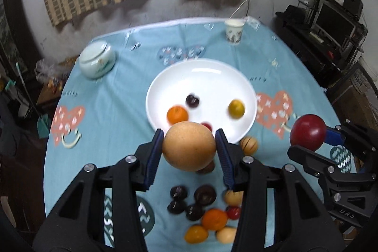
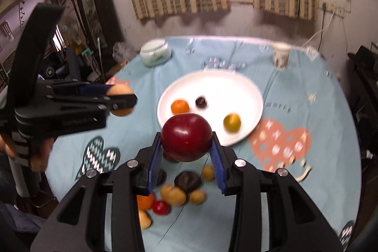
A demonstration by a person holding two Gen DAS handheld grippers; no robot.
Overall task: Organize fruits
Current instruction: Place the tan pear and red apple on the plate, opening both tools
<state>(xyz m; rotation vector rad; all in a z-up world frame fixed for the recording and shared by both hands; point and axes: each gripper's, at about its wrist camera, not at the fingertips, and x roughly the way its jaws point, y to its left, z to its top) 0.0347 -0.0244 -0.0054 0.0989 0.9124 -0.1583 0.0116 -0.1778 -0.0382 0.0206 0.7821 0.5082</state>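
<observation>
A round tan pear (image 1: 189, 148) is clenched in the left tool (image 1: 189, 136) and a glossy dark-red apple (image 2: 186, 137) in the right tool (image 2: 187, 139), both carried above the bench, release onto the white round plate (image 1: 212, 70) judged next.

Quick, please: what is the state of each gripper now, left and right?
Left gripper: closed on the tan round fruit, lifted above the table.
Right gripper: closed on the red apple, also lifted.
</observation>
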